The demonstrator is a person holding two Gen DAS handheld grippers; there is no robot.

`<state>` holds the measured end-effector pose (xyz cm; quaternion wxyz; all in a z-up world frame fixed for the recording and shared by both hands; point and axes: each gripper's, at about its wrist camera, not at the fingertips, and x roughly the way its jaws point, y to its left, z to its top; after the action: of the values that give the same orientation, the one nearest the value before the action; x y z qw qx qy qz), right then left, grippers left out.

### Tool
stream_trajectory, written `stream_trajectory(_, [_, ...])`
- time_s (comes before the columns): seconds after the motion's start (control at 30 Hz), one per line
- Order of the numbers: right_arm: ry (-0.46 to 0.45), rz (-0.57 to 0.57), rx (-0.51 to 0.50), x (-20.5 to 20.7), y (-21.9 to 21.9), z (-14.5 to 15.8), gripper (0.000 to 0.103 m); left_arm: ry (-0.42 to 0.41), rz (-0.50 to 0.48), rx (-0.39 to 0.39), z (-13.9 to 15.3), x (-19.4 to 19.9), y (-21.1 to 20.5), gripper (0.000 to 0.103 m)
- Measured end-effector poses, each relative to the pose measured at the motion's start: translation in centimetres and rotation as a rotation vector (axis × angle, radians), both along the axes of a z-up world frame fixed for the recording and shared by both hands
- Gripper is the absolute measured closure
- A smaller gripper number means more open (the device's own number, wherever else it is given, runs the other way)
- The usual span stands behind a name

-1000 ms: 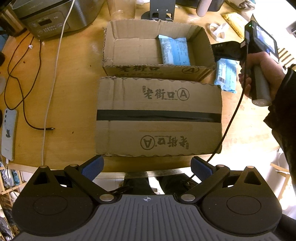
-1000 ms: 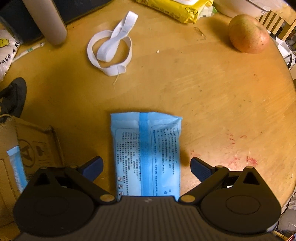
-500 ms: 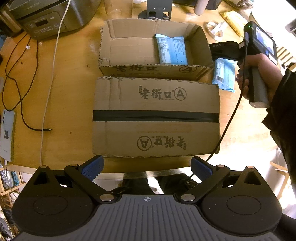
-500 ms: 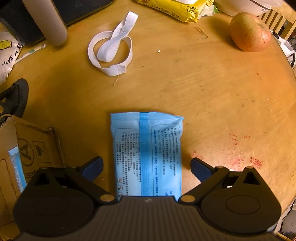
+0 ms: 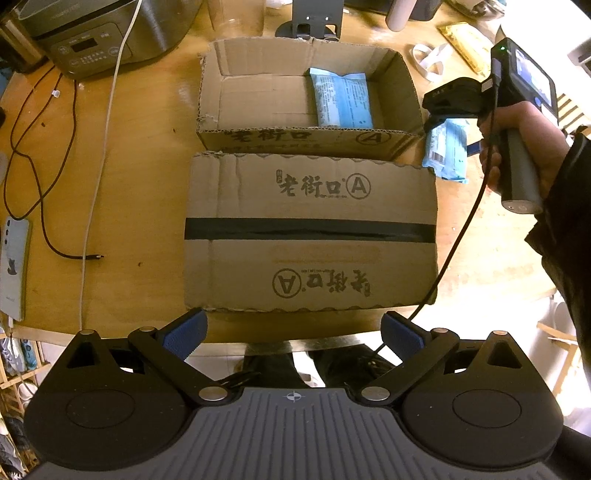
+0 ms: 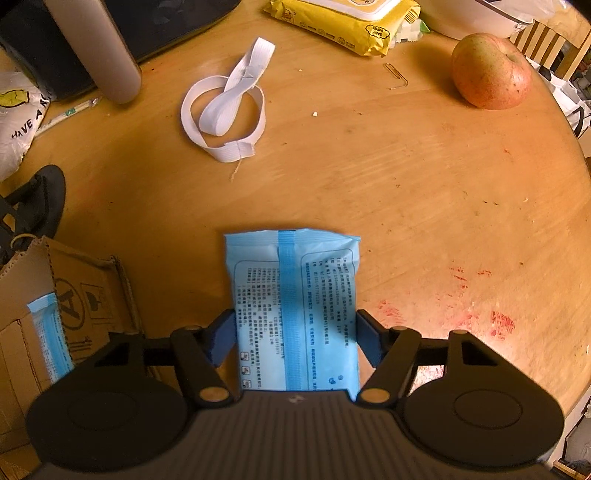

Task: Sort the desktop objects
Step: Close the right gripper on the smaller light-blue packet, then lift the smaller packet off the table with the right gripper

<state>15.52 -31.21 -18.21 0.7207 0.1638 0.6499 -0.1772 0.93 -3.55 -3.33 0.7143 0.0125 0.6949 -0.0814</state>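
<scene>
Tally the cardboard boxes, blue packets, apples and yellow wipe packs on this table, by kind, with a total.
Brown cardboard boxes: 2, an open box and a taped-shut box.
Light blue printed plastic packets: 2, one inside the open box, one between the closing right gripper jaws.
Red-yellow apple: 1.
Yellow wipe pack: 1.
Total: 6.

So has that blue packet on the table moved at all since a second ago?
No. The blue packet sits the same way below the white band; only the closing tool changed.
</scene>
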Motion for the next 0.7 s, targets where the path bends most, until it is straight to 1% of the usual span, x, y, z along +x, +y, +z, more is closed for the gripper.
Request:
stream_trajectory(0.13, [0.000, 0.003, -0.006, 0.0, 0.3, 0.1, 0.040, -0.001, 0.004, -0.001, 0.1, -0.1, 0.2, 0.000])
stream_trajectory(0.37, [-0.011, 0.006, -0.007, 0.0, 0.4, 1.0, 0.040, -0.004, 0.013, -0.002, 0.1, -0.2, 0.6, 0.000])
stream_trajectory(0.53, [-0.018, 0.009, -0.011, 0.2, 0.2, 2.5, 0.040, -0.006, 0.014, -0.006, 0.2, -0.3, 0.6, 0.000])
stream_trajectory(0.6, [-0.024, 0.009, -0.006, 0.9, -0.7, 3.7, 0.040, -0.008, 0.013, -0.008, 0.2, -0.3, 0.6, 0.000])
stream_trajectory(0.7, [-0.028, 0.018, -0.002, 1.3, -0.5, 5.0, 0.040, -0.009, 0.014, -0.012, 0.2, -0.2, 0.6, 0.000])
